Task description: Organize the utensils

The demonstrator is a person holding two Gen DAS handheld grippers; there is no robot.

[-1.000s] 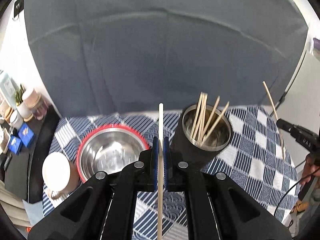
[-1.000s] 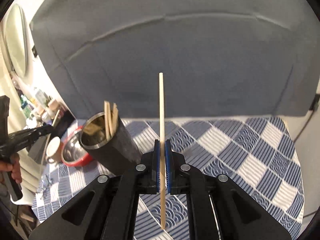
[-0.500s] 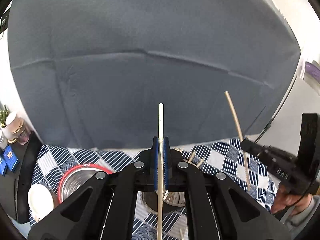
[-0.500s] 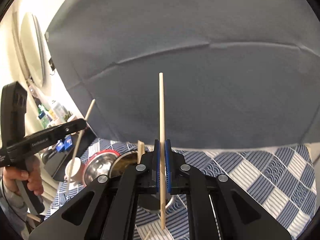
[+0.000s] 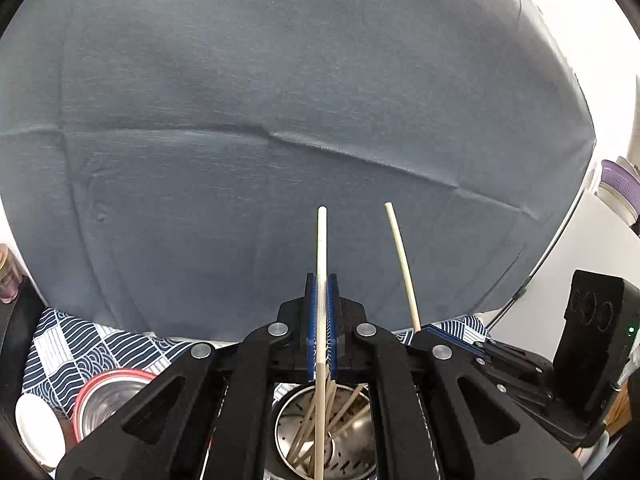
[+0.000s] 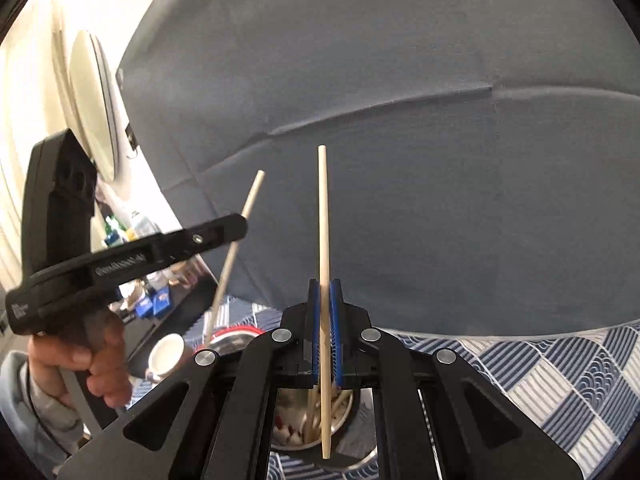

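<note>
Blue patterned tablecloth [image 6: 560,376] under everything, grey backdrop behind. Steel holder [image 5: 324,432] sits directly below both grippers, several chopsticks already inside. Left gripper [image 5: 322,320] pinches one chopstick [image 5: 322,248] upright, lower end inside the rim. Right gripper [image 6: 325,320] clamps its chopstick [image 6: 323,216] too, tip over the opening. Step: drop-in. Next, I'd judge: part the fingers and let both fall, keeping clear of each other.

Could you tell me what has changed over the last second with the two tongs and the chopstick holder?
Both tongs moved from beside the holder to right above its mouth. The left tongs and right tongs now hold their chopsticks upright, the left chopstick and right chopstick pointing down into it. Unchanged: both grips, the sticks already in the holder, the red-rimmed bowl.
</note>
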